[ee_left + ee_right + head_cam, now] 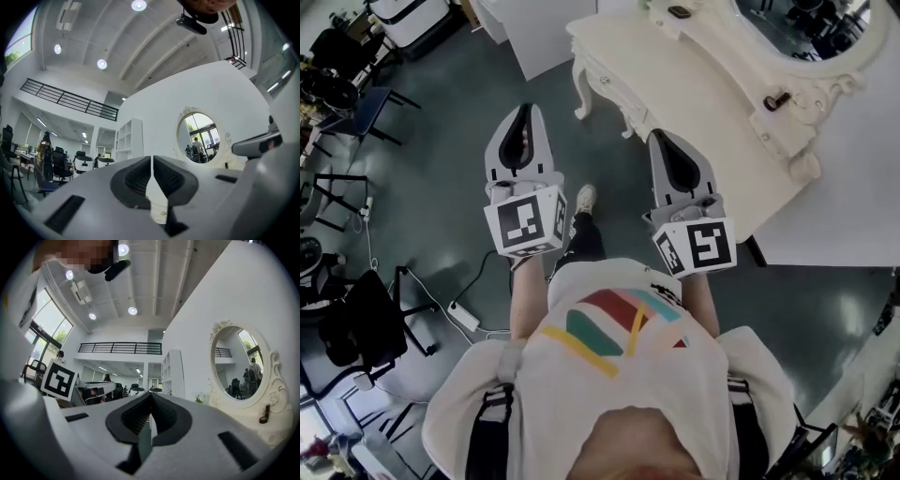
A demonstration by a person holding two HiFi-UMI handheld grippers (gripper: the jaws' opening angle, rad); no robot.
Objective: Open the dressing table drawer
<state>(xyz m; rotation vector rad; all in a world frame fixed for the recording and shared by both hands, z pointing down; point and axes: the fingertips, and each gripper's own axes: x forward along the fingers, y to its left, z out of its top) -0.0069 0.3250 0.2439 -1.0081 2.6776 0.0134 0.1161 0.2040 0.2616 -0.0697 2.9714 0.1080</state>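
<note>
The cream dressing table [675, 84] with carved legs stands ahead to the right, its oval mirror [811, 23] at the back; no drawer front is plain to see from the head view. My left gripper [525, 109] is held up over the floor, left of the table, its jaws together with nothing in them. My right gripper [660, 137] hangs over the table's near edge, also shut and empty. The left gripper view has its jaws [152, 158] closed before the mirror [199, 136]. The right gripper view has its jaws [150, 394] closed, the mirror [239, 364] to the right.
Black office chairs [356, 94] and a power strip [464, 317] with cables occupy the floor at left. A white cabinet [539, 33] stands beyond the table. Small dark items [775, 101] lie on the tabletop. A white shelf unit [129, 140] stands by the wall.
</note>
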